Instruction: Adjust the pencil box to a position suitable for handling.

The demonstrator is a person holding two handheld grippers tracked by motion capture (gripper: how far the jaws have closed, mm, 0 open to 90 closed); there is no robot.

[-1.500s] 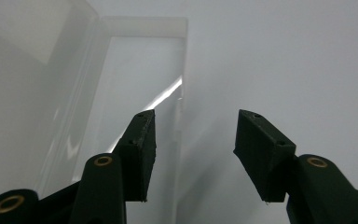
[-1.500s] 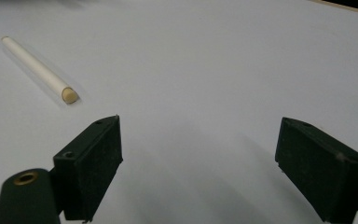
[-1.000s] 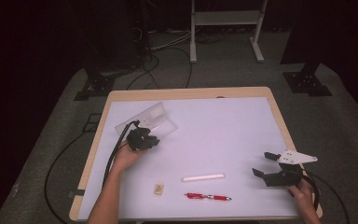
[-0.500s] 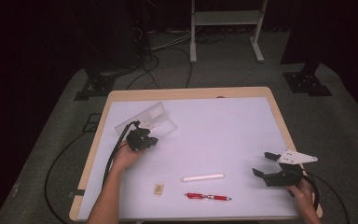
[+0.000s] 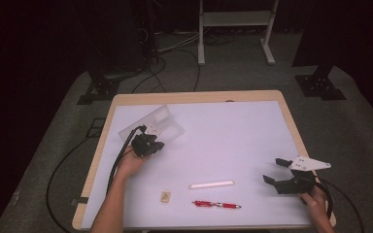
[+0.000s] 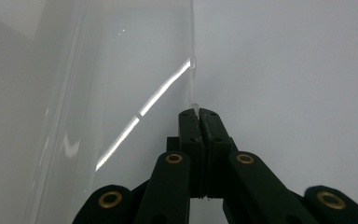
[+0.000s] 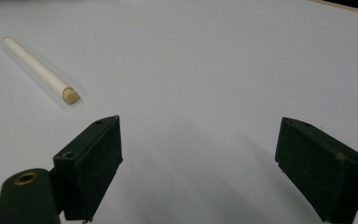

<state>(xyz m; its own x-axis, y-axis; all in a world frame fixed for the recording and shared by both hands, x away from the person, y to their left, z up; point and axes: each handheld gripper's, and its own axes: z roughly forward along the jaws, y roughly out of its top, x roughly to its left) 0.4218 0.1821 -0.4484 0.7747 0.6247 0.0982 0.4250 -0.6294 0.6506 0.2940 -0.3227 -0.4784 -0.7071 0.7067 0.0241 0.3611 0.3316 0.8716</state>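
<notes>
Fingers of the left gripper (image 6: 198,114) pinch the clear box's (image 6: 121,84) wall.

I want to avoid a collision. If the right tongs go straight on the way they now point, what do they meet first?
Probably nothing: ahead of the open right tongs lies bare white table. The white stick lies off to one side.

A dim recording lab: lone table (image 5: 126,99), trailing floor cables (image 5: 175,46), stand bases (image 5: 320,87) on grey carpet.

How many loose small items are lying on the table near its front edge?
3: a white stick at centre, a red pen just in front of it, and a small tan block to their left.
</notes>
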